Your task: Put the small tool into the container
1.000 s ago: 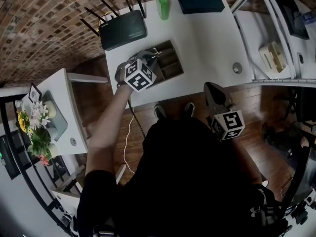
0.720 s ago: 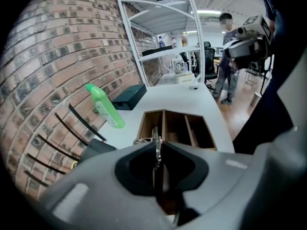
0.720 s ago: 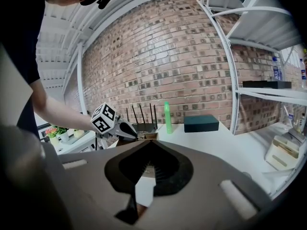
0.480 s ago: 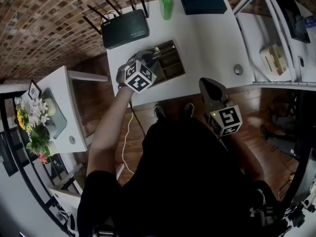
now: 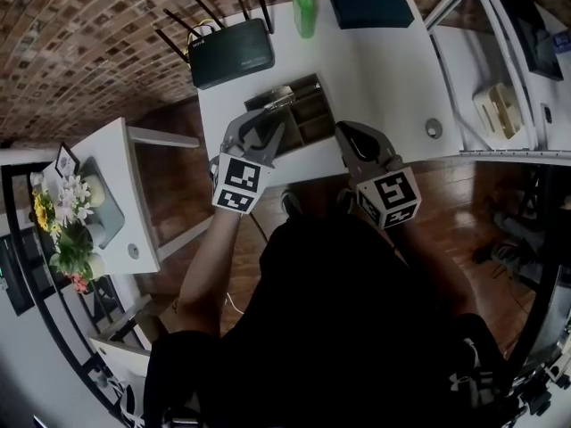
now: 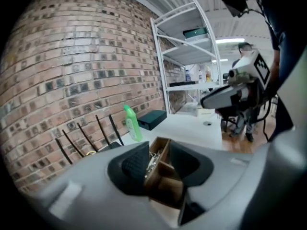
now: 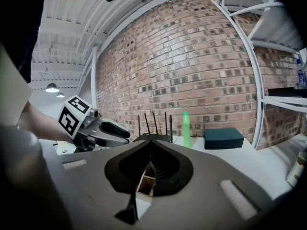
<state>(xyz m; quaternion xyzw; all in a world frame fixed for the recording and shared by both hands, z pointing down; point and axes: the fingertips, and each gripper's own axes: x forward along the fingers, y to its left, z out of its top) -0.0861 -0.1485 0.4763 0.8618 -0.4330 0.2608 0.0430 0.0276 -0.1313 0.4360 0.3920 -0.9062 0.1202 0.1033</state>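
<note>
While half masking the small tool (image 6: 151, 163) in the container (image 6: 163, 185), spreads the left gripper (image 6: 159, 163) wider, empty, lifted off since before, right gripper (image 7: 150, 150) pressed together.

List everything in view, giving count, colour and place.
rectangular white table: 1, white, centre, against the brick wall
wooden compartment box: 1, brown, near the table's front edge
small metal tool: 1, silver, inside the box
black router with antennas: 1, black, table's back left
green plastic bottle: 1, green, table's back edge
dark flat box: 1, dark, right of the bottle
white side table: 1, white, far left
flowers: 1 bunch, mixed, on the side table
left gripper: 1, grey, just before the box; jaws have just been opening, nothing between
right gripper: 1, grey, at the table's front edge; shut, empty
</note>
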